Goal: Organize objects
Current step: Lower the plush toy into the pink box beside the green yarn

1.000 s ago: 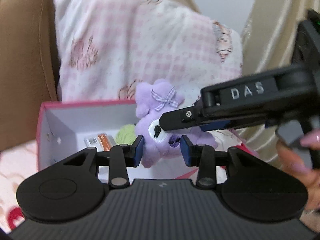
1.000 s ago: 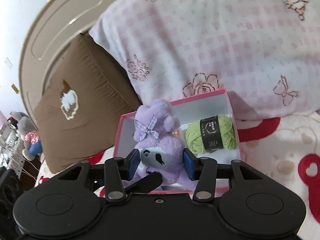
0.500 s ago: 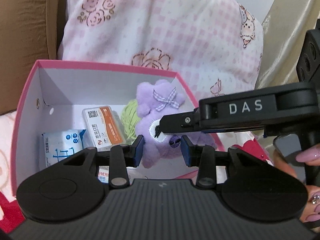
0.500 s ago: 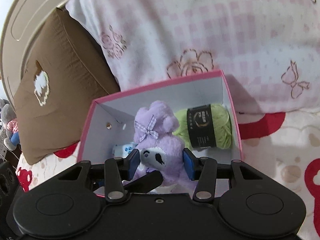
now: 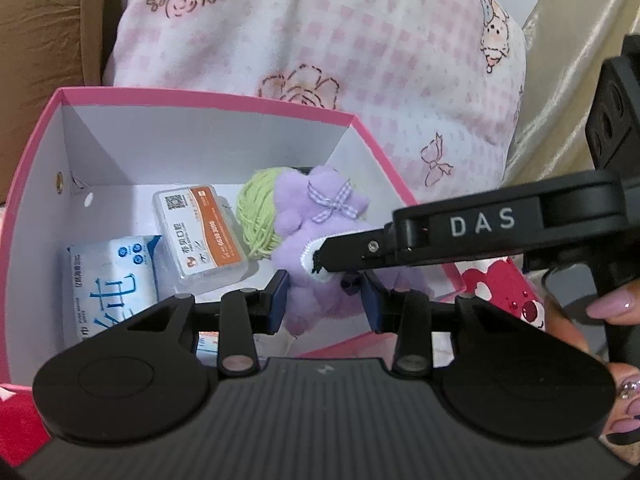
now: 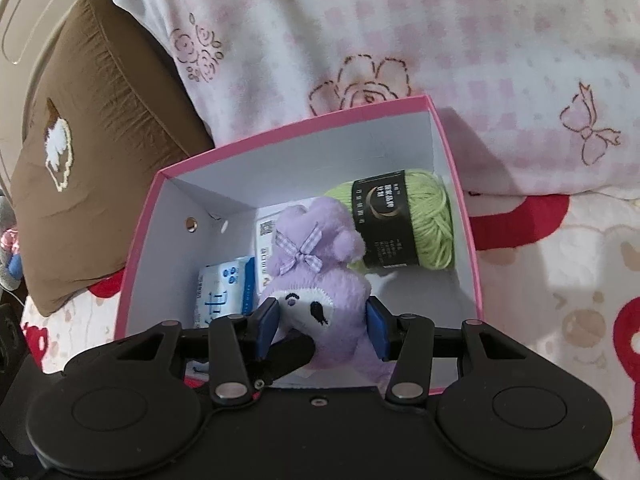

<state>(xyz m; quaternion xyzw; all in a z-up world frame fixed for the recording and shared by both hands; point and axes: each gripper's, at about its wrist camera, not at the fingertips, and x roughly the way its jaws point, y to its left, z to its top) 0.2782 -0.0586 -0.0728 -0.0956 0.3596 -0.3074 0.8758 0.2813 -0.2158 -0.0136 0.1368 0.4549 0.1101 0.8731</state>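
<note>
**Both grippers clamped on the purple plush toy, inside the pink box**

The right gripper (image 6: 323, 326) pinches the purple plush toy (image 6: 316, 276) by its embroidered face, a blue pad pressed into each side. The left gripper (image 5: 324, 304) grips the toy's lower body, its pads sunk into the fur; one of its fingers shows as a dark bar crossing under the toy's face in the right wrist view. The toy hangs upright within the open pink box (image 5: 38, 168), its checked bow on top. Just behind it lies a ball of green yarn (image 6: 420, 232) with a black label. To its left lie an orange-and-white packet (image 5: 200, 236) and a blue-and-white tissue pack (image 5: 108, 280). The box stands on a printed bedspread (image 6: 560, 280), against a pink checked pillow (image 6: 400, 32) and beside a brown cushion (image 6: 88, 152).
</note>
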